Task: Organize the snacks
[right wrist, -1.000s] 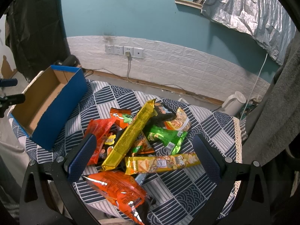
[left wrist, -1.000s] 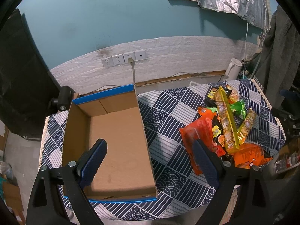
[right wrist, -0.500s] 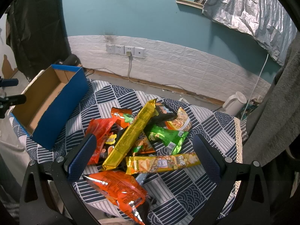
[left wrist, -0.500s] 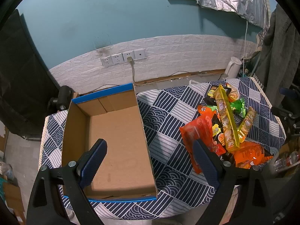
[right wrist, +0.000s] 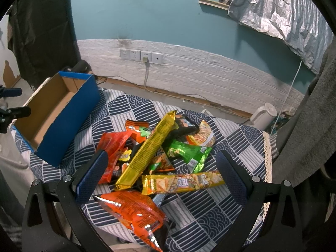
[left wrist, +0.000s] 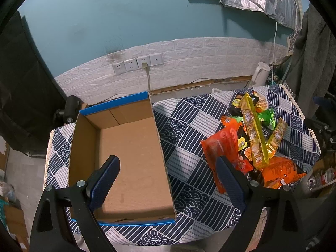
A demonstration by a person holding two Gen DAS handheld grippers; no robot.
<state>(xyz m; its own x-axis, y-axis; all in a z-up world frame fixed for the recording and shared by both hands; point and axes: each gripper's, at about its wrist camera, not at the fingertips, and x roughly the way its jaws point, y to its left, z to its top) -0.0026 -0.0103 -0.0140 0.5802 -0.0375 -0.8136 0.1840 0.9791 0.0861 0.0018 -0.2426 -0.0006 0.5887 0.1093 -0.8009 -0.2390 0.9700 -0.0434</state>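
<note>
An empty blue cardboard box [left wrist: 130,147] stands on the left of the table; it also shows in the right wrist view [right wrist: 52,113]. A pile of snack packets lies on the right: a long yellow bar [right wrist: 147,153], a second yellow bar [right wrist: 182,182], a green packet [right wrist: 187,151], a red bag [right wrist: 113,147] and an orange bag [right wrist: 134,208]. The pile shows in the left wrist view too, with the yellow bar [left wrist: 254,134] on top. My left gripper [left wrist: 168,180] is open above the box's right wall. My right gripper [right wrist: 161,174] is open above the pile.
The round table has a navy and white patterned cloth [left wrist: 189,126]. A white kettle [right wrist: 262,115] stands on the floor behind it, by a white brick wall with sockets [right wrist: 140,55]. Grey fabric [right wrist: 310,126] hangs at the right. A water bottle [left wrist: 321,178] lies at the table's right edge.
Both views have shifted very slightly; neither gripper has changed its opening, and the snacks and box have not moved.
</note>
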